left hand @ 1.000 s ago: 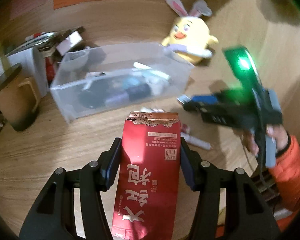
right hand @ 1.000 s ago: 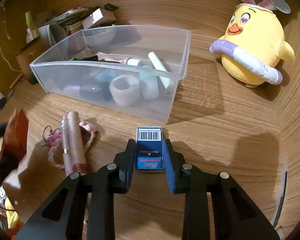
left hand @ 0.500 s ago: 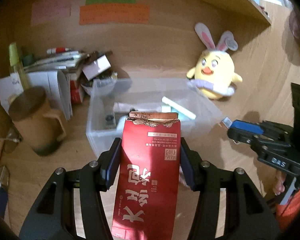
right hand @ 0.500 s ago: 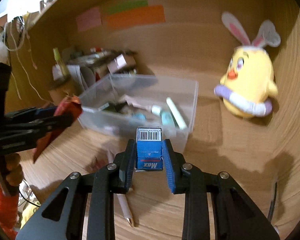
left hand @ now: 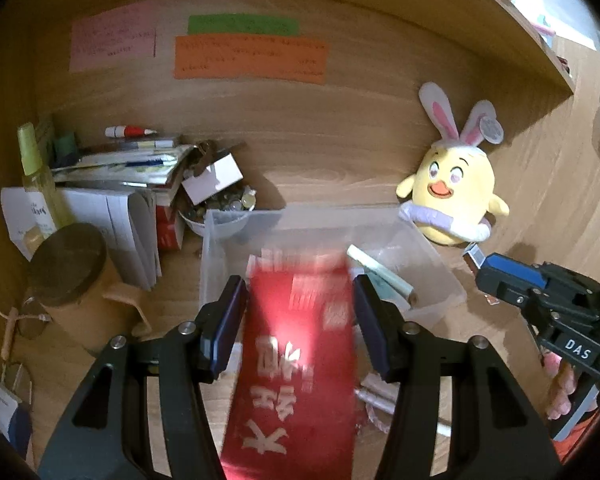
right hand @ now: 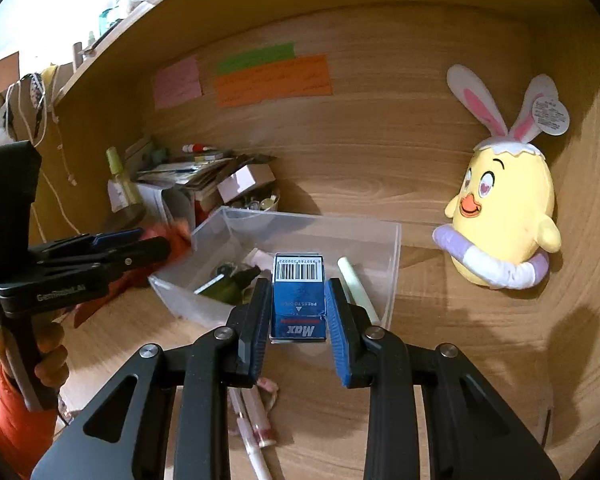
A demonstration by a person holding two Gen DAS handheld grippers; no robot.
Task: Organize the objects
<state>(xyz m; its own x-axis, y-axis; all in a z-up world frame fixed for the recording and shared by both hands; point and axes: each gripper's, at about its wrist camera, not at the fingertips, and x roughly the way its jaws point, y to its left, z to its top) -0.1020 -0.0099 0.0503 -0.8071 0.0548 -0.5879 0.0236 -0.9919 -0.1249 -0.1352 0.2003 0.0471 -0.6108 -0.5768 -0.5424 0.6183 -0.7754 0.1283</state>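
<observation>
My left gripper (left hand: pixel 298 312) has opened and the red packet (left hand: pixel 300 360) between its fingers is blurred, slipping down over the near wall of the clear plastic bin (left hand: pixel 228 264). My right gripper (right hand: pixel 298 312) is shut on a small blue Max box (right hand: pixel 299 300) and holds it above the bin's (right hand: pixel 392 276) near edge. The bin holds a pale green tube (right hand: pixel 356 286) and dark items. The right gripper also shows in the left wrist view (left hand: pixel 500 280), and the left gripper shows in the right wrist view (right hand: pixel 140 244).
A yellow bunny-eared plush (left hand: pixel 450 196) sits right of the bin. A brown mug (left hand: pixel 72 280), a stack of books and papers (left hand: pixel 112 184) and a bowl of small items (left hand: pixel 220 208) stand to the left. Pens and a hair tie (right hand: pixel 256 420) lie on the desk before the bin.
Both grippers rose and moved over the bin. The left gripper's fingers spread apart and the red packet started to slip, now blurred. The right gripper still grips the blue box.
</observation>
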